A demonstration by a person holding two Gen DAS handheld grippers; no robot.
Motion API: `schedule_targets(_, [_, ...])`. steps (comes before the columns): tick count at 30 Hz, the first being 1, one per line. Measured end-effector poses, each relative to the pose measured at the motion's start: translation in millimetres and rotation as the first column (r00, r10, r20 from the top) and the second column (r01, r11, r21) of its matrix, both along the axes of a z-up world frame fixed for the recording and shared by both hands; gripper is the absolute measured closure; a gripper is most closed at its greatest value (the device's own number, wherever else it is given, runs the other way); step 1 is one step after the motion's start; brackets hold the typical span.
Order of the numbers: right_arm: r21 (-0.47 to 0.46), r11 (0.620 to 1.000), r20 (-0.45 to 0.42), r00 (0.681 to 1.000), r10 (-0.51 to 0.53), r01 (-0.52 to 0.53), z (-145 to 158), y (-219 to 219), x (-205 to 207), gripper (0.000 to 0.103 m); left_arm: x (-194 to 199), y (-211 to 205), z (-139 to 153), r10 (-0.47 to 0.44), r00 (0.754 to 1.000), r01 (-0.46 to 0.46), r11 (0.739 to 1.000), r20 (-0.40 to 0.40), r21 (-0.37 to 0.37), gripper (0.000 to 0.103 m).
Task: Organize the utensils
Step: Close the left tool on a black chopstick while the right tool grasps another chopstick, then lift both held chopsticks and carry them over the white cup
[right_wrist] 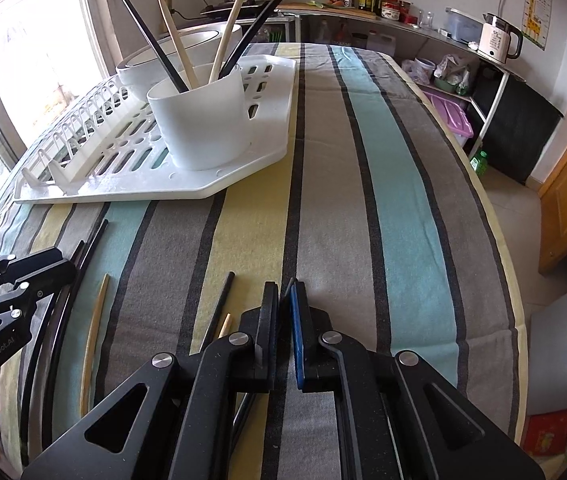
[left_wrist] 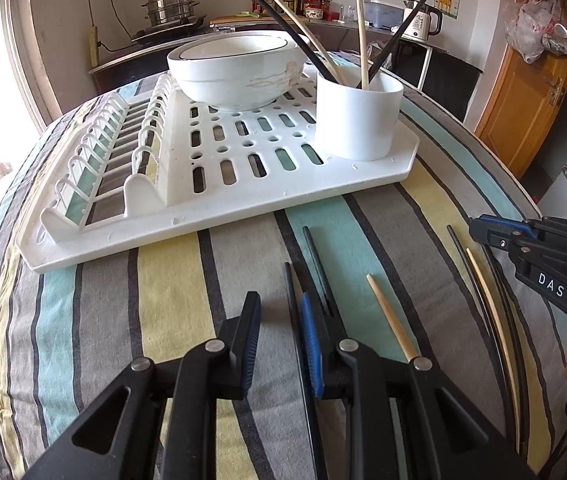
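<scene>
Four chopsticks are already standing in the white cup (left_wrist: 358, 120) on the white rack (left_wrist: 219, 184), beside the bowl (left_wrist: 239, 68). More chopsticks are lying on the striped tabletop (left_wrist: 163, 280).

I think the picking-up step is going on. The left hand-held gripper (left_wrist: 280, 344) is spreading its fingers over a black chopstick (left_wrist: 317, 264), with nothing pinched. Next it is needing to close on that stick and lift it to the cup.

A tan chopstick (left_wrist: 391, 320) is lying just beside it. The right hand-held gripper (right_wrist: 281, 336) is almost pressed together and holding nothing.

Stick ends are hiding under both grippers, so counting them is hard.
</scene>
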State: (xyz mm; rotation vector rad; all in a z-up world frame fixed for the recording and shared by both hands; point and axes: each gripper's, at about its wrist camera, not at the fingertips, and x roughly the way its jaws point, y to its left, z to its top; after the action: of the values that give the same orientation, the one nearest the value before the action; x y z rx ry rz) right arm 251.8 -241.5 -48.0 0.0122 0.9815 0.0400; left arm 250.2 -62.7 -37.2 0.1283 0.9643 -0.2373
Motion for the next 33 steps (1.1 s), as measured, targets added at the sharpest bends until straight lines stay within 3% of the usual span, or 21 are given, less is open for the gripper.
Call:
schedule_targets(6, [0.003,1.0,0.004,1.0,-0.006,0.006,0,-1,-1,0.097,10,-5,0,-0.016,1.0,0.016,1.0,-0.017,0.014,0.081])
schedule_targets(11, [0.029,1.0,0.005,1.0,-0.01,0.01,0,-4,-1,0.097,8,-10,0,-0.026,1.0,0.026,0.999,-0.014,0.019,0.097])
schedule_targets(19, [0.076,0.997,0.059,0.998,-0.006,0.001,19,-8,-13,0.098,6,-3,11,-0.006,1.0,0.006,1.0,-0.005,-0.012,0.098])
schedule_targets(26, [0.102,0.995,0.173,0.985,-0.009,-0.009,63,-12,-29,0.098,-10,10,58,0.003,0.995,0.003,0.998,0.096,-0.06,0.098])
schedule_targets(33, [0.107,0.994,0.304,0.953,-0.01,-0.024,110,-11,-54,0.099,-32,23,117,0.017,0.975,0.008,0.994,0.224,-0.111,0.099])
